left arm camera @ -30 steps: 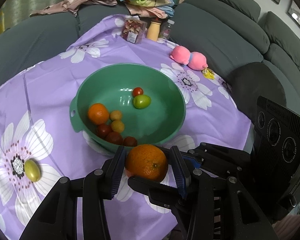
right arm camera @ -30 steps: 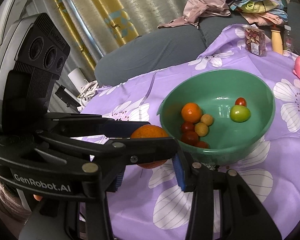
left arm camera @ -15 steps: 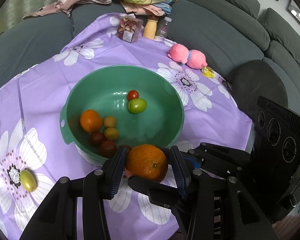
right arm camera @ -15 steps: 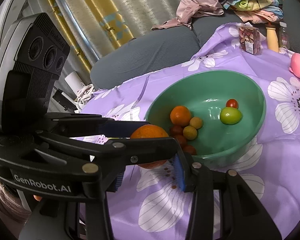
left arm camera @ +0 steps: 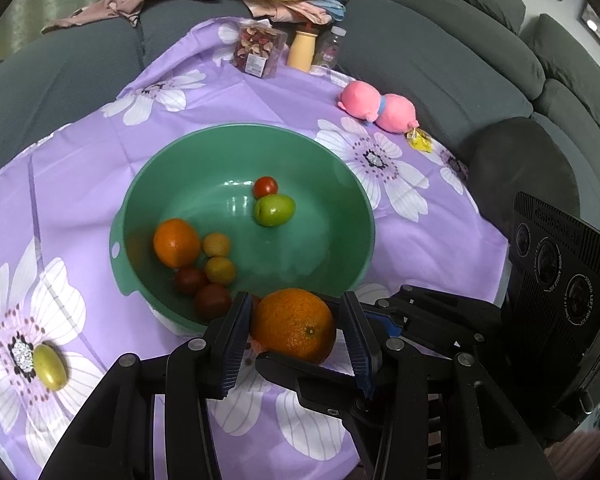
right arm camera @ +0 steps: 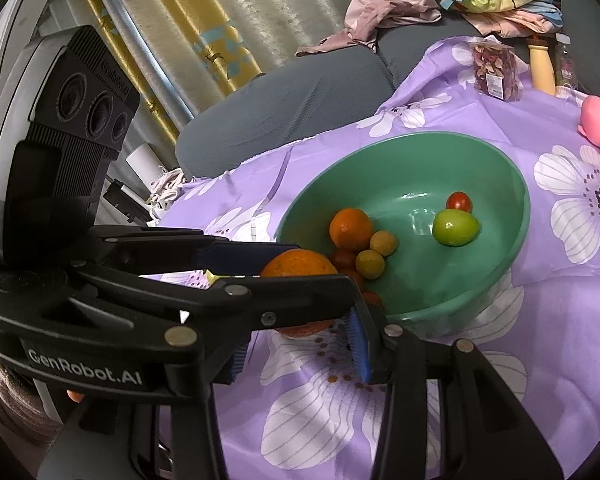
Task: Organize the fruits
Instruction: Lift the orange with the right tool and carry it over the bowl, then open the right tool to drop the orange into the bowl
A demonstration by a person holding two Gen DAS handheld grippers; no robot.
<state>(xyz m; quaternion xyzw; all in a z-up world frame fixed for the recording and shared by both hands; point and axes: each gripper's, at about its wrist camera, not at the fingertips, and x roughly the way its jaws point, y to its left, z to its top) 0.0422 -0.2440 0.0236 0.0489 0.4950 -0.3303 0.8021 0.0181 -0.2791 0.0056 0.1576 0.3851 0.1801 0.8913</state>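
My left gripper (left arm camera: 296, 330) is shut on a large orange (left arm camera: 293, 325) and holds it above the near rim of the green bowl (left arm camera: 352, 200). The bowl holds a smaller orange (left arm camera: 176, 242), a green fruit (left arm camera: 274, 209), a cherry tomato (left arm camera: 265, 186) and several small yellow and dark red fruits. A yellow-green fruit (left arm camera: 50, 367) lies on the cloth at the left. In the right wrist view the left gripper crosses in front with the orange (right arm camera: 298, 265). My right gripper (right arm camera: 300, 350) is open and empty, just below it.
The purple flowered cloth (left arm camera: 80, 168) covers the table, ringed by a grey sofa (left arm camera: 440, 64). A pink plush toy (left arm camera: 376, 106), a snack box (left arm camera: 256, 52) and bottles (left arm camera: 304, 50) stand at the far side. Clothes are piled on the sofa back.
My left gripper has carried the large orange toward the bowl, which now sits nearer and more central in both views. The grip on the orange has not changed.
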